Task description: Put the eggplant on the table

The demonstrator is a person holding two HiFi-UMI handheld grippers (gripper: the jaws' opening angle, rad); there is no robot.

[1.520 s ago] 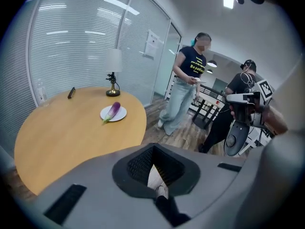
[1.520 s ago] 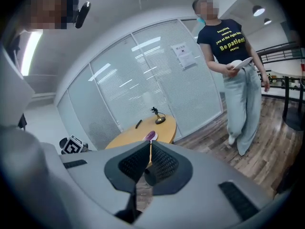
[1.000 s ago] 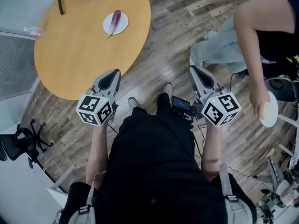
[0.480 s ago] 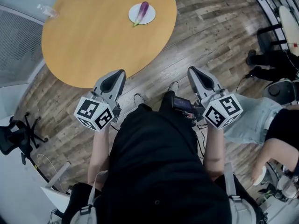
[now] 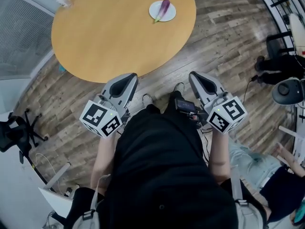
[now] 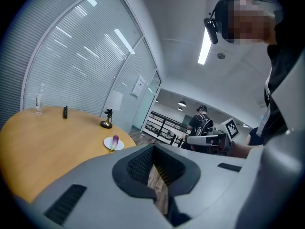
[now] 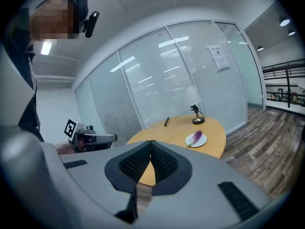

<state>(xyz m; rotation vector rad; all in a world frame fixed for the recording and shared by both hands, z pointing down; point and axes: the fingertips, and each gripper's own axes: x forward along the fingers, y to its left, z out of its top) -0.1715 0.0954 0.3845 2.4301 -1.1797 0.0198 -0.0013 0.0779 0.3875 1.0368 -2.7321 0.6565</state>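
I am holding my left gripper (image 5: 130, 77) and right gripper (image 5: 195, 77) with jaws pressed together, gripping nothing, over the floor (image 5: 224, 46) just off the tabletop's (image 5: 109, 32) near edge. The eggplant (image 5: 163, 8) is lying on a plate (image 5: 170, 15) near the far right edge, well beyond both.

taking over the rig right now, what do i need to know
Left gripper: shut, nothing between its fingers, held low in front of the person, short of the table.
Right gripper: shut and empty, also short of the table.
Eggplant: lying on the white plate, towards the table's far edge.
Done: nothing yet.
Left: move closer, open one gripper, lift the eggplant off the plate and set it on bare tabletop.
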